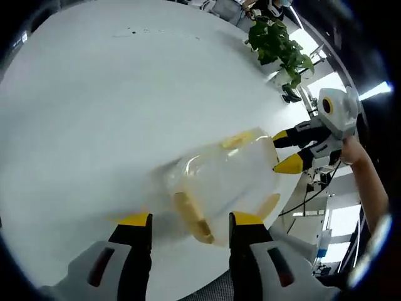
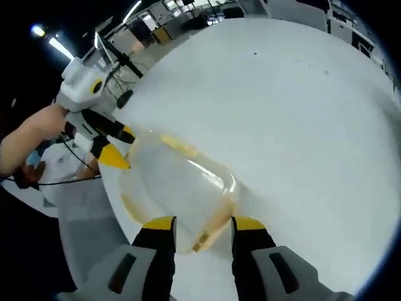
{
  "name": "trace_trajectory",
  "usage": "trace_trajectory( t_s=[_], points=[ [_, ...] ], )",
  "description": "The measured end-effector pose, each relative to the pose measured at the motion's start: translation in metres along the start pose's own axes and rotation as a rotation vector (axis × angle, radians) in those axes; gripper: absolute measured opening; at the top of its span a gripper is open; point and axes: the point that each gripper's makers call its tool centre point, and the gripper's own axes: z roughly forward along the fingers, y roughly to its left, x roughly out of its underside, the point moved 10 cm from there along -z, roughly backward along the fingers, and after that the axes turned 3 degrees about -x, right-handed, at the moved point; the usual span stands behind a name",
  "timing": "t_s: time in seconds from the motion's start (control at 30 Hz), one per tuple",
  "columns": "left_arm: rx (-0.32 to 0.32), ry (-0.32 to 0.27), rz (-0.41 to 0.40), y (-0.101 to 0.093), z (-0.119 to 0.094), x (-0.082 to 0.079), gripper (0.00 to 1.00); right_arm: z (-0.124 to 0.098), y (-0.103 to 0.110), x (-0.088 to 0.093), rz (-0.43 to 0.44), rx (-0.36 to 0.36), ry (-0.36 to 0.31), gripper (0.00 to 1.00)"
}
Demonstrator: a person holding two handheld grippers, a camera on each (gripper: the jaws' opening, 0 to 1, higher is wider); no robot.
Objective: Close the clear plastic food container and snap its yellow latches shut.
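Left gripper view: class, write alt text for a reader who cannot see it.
A clear container with yellow latches lies on a white table, just beyond the open left gripper. The right gripper reaches its far side from the right, and a plant stands at the table's far edge.

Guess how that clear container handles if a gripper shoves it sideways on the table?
The clear container looks thin-walled and empty, so probably light. On the smooth white table it would likely slide rather than tip. The glossy plastic may be slippery against the left gripper.
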Motion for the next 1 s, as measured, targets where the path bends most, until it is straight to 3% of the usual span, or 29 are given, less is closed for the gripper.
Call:
trace_trajectory(
  t_s=[0.5, 0.77, 0.93, 1.0],
  points=[
    [0.156, 0.021, -0.143, -0.001, 0.005, 0.007, 0.29, 0.001, 0.000, -0.002, 0.024, -0.007, 0.031, 0.31],
    [0.170, 0.044, -0.139, -0.005, 0.004, 0.011, 0.30, 0.003, -0.001, -0.001, 0.035, -0.034, 0.029, 0.29],
    [0.173, 0.037, -0.164, -0.005, 0.003, 0.013, 0.28, -0.003, -0.004, -0.004, 0.084, -0.023, 0.037, 0.21],
    [0.178, 0.034, -0.177, -0.006, 0.003, 0.014, 0.28, -0.003, -0.002, -0.003, 0.066, -0.022, 0.036, 0.20]
  ],
)
